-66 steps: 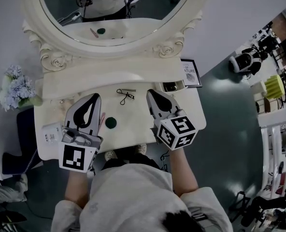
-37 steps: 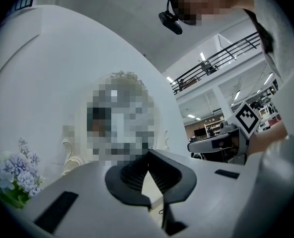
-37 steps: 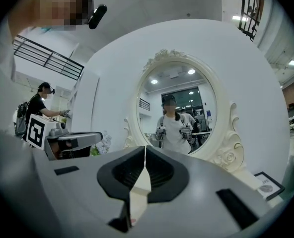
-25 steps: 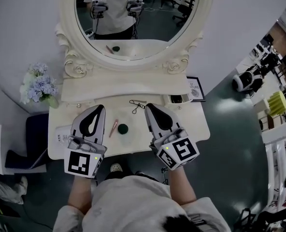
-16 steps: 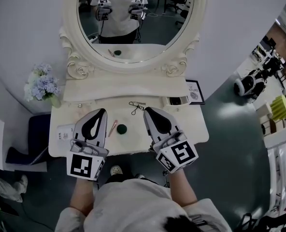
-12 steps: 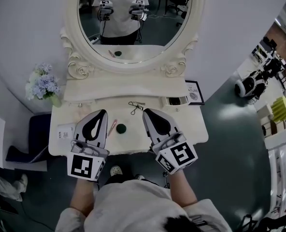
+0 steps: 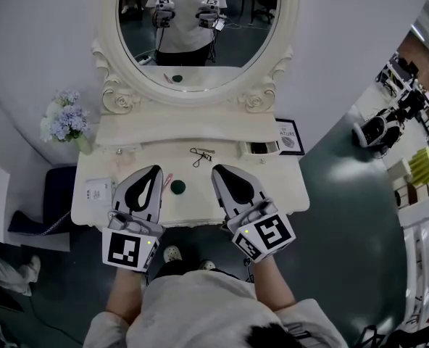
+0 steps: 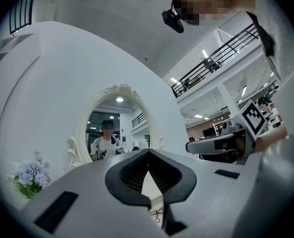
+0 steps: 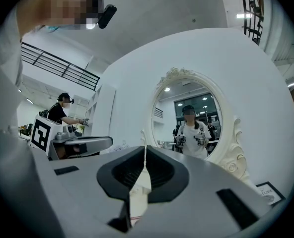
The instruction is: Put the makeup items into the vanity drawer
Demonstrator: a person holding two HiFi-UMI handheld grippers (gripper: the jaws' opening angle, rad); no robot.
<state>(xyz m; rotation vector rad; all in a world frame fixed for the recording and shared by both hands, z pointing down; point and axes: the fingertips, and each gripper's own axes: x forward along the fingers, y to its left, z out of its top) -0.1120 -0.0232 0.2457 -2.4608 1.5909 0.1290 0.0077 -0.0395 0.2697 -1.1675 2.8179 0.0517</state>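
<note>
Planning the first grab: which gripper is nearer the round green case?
Left. The left gripper sits just left of the green case, pink tube between them; the right gripper is farther off to its right.

Through the head view, my left tool (image 7: pixel 154 170) hid most of a pink stick (image 7: pixel 168 178) at its 3 o'clock. The mirror (image 7: pixel 197 97) was cut off at 12 o'clock. The framed card's (image 7: pixel 288 136) print was too small to read.

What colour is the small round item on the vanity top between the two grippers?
Dark green. The round item shows best in the head view.
</note>
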